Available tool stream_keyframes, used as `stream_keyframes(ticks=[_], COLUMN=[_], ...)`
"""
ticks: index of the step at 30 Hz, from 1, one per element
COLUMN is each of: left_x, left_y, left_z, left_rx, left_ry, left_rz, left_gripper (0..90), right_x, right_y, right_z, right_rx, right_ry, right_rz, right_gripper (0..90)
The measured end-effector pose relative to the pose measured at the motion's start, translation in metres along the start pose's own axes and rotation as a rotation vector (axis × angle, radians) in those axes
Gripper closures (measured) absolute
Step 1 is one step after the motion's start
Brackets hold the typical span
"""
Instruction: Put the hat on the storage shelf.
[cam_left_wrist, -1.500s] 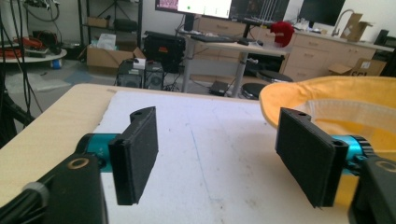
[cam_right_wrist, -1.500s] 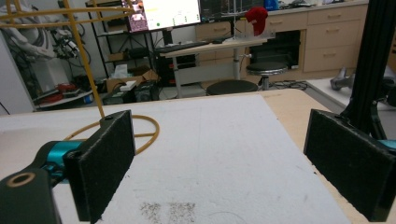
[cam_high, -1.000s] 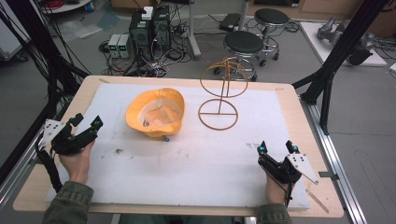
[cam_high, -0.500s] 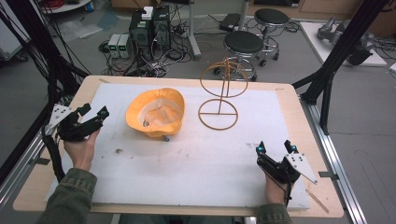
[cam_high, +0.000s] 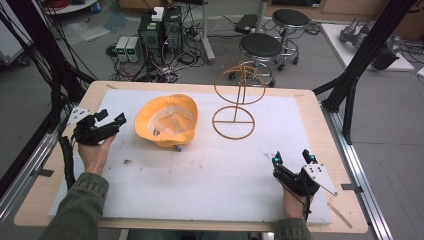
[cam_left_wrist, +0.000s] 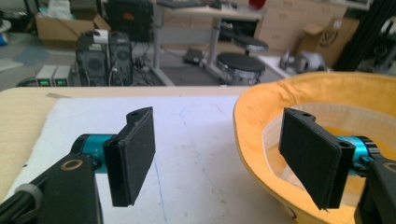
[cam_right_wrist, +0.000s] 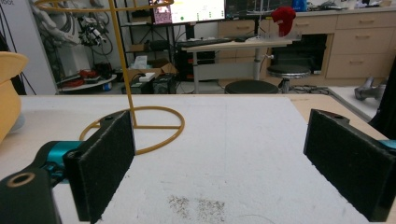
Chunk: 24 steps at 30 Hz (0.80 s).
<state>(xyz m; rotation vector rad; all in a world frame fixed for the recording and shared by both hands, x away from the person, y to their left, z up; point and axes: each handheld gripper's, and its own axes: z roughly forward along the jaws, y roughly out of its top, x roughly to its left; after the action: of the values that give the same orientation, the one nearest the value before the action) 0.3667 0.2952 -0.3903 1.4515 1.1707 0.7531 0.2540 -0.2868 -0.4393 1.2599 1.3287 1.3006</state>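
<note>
A yellow hat (cam_high: 167, 120) lies upside down on the white mat (cam_high: 210, 170), its pale lining facing up. To its right stands a yellow wire stand (cam_high: 235, 100) with a round base and a ring on top. My left gripper (cam_high: 111, 116) is open just left of the hat's brim. In the left gripper view the hat (cam_left_wrist: 327, 107) sits close on the right, with the right jaw over its rim. My right gripper (cam_high: 291, 158) is open near the front right of the mat, holding nothing. The wire stand (cam_right_wrist: 133, 119) rises ahead of it.
The mat covers a wooden table (cam_high: 320, 107). Black frame posts (cam_high: 360, 60) stand at the table's sides. Two round stools (cam_high: 260, 46) and computer boxes (cam_high: 160, 27) with cables sit on the floor beyond the far edge.
My left gripper has moved right and forward, closing in on the hat's brim. The right gripper has stayed in place.
</note>
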Motion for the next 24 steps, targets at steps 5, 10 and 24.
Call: stream_keyframes(ticks=[5, 10, 24], left_x=[-0.002, 0.001, -0.002], left_y=[0.005, 0.003, 0.01], left_z=[0.008, 0.019, 0.055], left_rx=[0.008, 0.019, 0.15], left_ry=[-0.007, -0.012, -0.052], left_rz=[0.013, -0.025, -0.052], left_gripper=[27.4, 27.9, 27.4], right_x=[0.001, 0.002, 0.004], right_y=[0.0, 0.0, -0.001], right_z=[0.001, 0.001, 0.002], right_rx=[0.003, 0.0, 0.007], right_ry=[0.003, 0.001, 0.014], right_rz=[0.001, -0.006, -0.016], right_gripper=[7.8, 7.8, 7.8])
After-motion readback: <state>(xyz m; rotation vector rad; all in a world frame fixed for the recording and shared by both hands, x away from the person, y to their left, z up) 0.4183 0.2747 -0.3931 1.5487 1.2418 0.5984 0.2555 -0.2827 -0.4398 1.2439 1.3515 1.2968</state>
